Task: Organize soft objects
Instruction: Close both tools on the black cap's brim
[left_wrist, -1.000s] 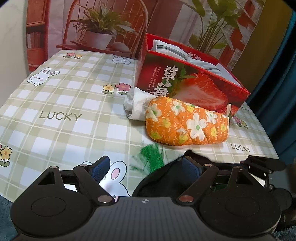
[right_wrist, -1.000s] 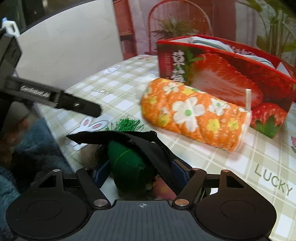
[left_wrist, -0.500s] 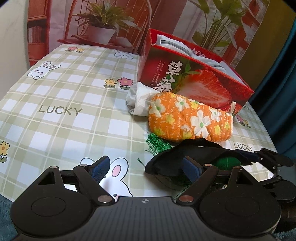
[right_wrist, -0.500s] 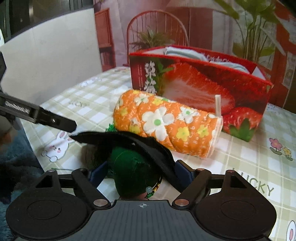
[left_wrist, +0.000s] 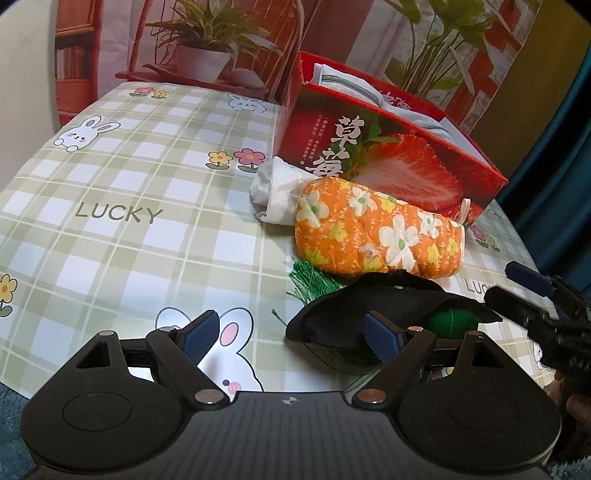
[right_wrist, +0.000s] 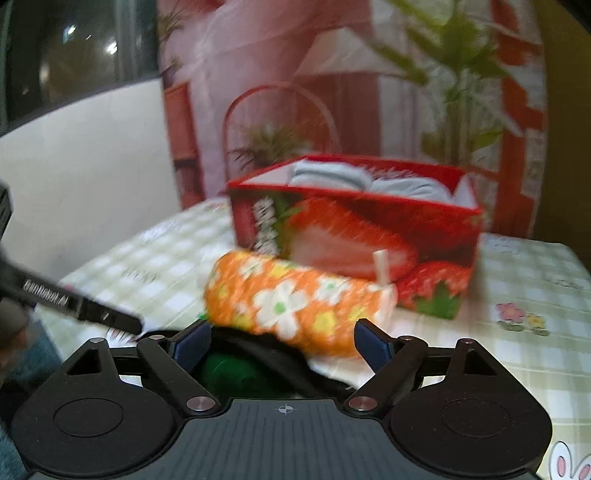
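Right gripper, jaws opening and clear of the black-and-green soft item, is releasing it; next, grasp orange floral roll at 12 o'clock.

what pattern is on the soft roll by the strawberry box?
Orange fabric with white and yellow flowers; clearest in the left wrist view.

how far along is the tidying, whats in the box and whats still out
Done: grey-white folded fabric already sits in the strawberry box. In hand: nothing; the right gripper is opening over the black-and-green soft item, and the left gripper is open. Left: that item, the orange floral pouch and the white bundle.
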